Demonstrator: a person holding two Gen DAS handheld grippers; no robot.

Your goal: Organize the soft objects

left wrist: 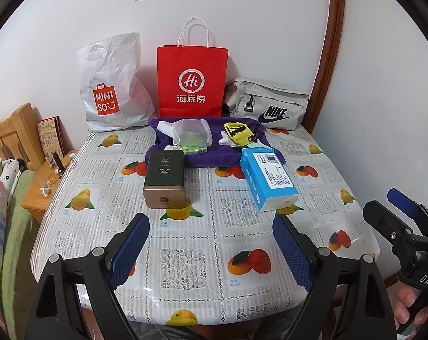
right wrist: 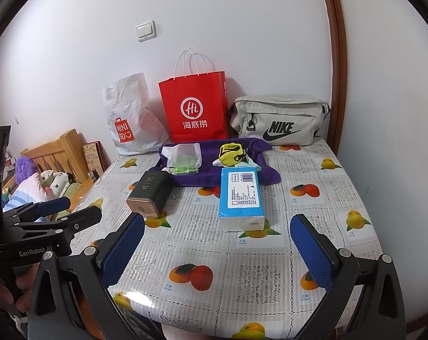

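Note:
A purple towel (left wrist: 208, 158) (right wrist: 214, 175) lies at the table's far middle. On it sit a mesh pouch with green contents (left wrist: 192, 138) (right wrist: 184, 160) and a yellow toy with white gloves (left wrist: 238, 136) (right wrist: 231, 153). A blue tissue pack (left wrist: 267, 178) (right wrist: 241, 198) and a dark tin (left wrist: 164, 178) (right wrist: 150, 194) lie in front. My left gripper (left wrist: 211, 249) is open and empty above the near table edge. My right gripper (right wrist: 216, 252) is open and empty, also near the front edge; it also shows in the left wrist view (left wrist: 395, 215).
A white Miniso bag (left wrist: 112, 90) (right wrist: 132, 119), a red paper bag (left wrist: 191, 82) (right wrist: 195, 107) and a grey Nike pouch (left wrist: 270, 104) (right wrist: 282, 121) stand against the wall. The fruit-print tablecloth (left wrist: 202, 226) covers the table. A bed and nightstand (left wrist: 44, 181) are at left.

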